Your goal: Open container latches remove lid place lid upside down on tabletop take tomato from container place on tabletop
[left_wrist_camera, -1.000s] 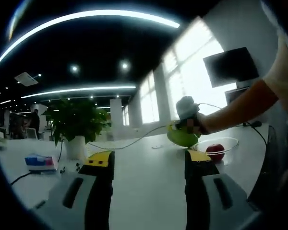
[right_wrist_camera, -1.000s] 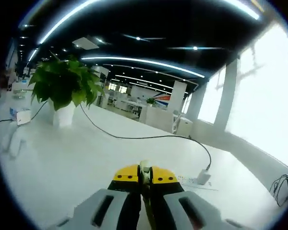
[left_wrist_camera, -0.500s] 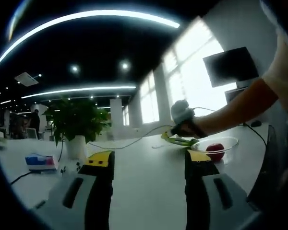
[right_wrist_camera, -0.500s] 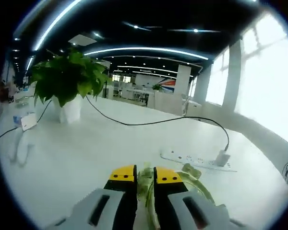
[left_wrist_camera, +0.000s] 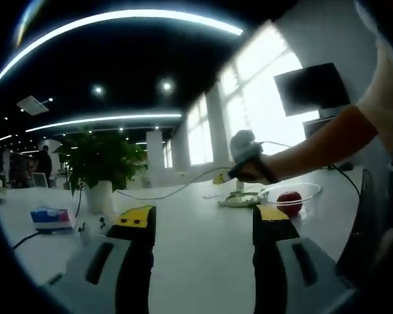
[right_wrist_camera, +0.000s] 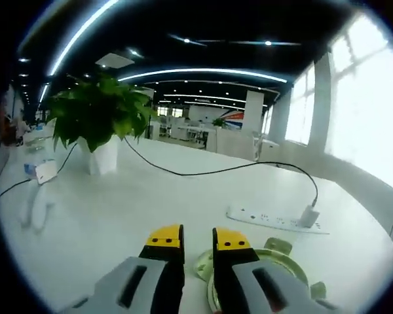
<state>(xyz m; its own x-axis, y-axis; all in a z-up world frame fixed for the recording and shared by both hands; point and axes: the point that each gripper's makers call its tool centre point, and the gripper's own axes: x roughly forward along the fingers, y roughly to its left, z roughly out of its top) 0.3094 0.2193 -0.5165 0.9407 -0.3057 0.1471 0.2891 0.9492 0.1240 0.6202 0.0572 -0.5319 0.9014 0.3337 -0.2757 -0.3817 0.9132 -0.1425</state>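
The left tongs (left_wrist_camera: 203, 219) are standing wide open over the white worktop (left_wrist_camera: 196, 261), with nothing between their yellow-tipped jaws. Beyond them, in the left gripper view, the right tongs (left_wrist_camera: 221, 176) are hanging in a person's hand (left_wrist_camera: 249, 167) just above the round green-rimmed clear plastic lid (left_wrist_camera: 239, 198), which is lying flat on the worktop. Just beside the lid, a clear round container (left_wrist_camera: 289, 196) is sitting open with a red tomato (left_wrist_camera: 289, 200) inside it.

In the right gripper view, the right tongs (right_wrist_camera: 198, 241) are standing slightly parted, gripping nothing, with the lid (right_wrist_camera: 262, 268) resting on the worktop (right_wrist_camera: 118, 216) just beyond and beneath their tips, its latch tabs sticking outward. A white power strip (right_wrist_camera: 275, 219) is lying farther off, a black cable (right_wrist_camera: 209, 171) trailing from it toward a leafy green plant in a white pot (right_wrist_camera: 99, 124). A small blue-and-white box (left_wrist_camera: 51, 218) is sitting near the plant in the left gripper view.
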